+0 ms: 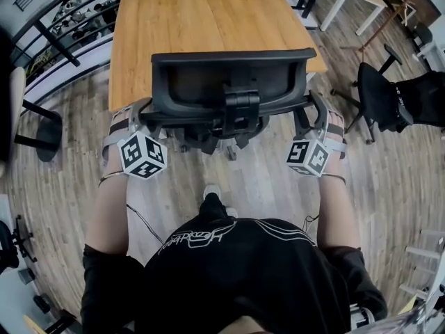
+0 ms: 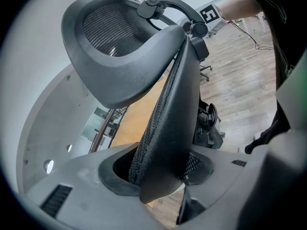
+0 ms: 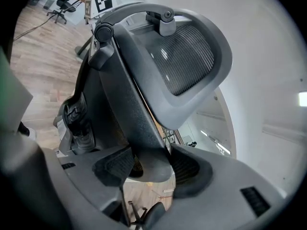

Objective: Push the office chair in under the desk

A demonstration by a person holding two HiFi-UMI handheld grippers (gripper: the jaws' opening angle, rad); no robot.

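In the head view the backrest of the office chair (image 1: 229, 82) covers its seat and most of its base, and the jaws of the left gripper (image 1: 139, 113) and the right gripper (image 1: 318, 113) disappear behind its sides. The far end of the desk (image 1: 188, 19) is cut by the top edge.

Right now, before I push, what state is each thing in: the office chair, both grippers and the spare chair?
Office chair: upright, backrest over the near edge of the desk, seat hidden.
Left gripper: shut on the backrest's left edge.
Right gripper: shut on the backrest's right edge.
Spare chair: standing apart on the floor, untouched.
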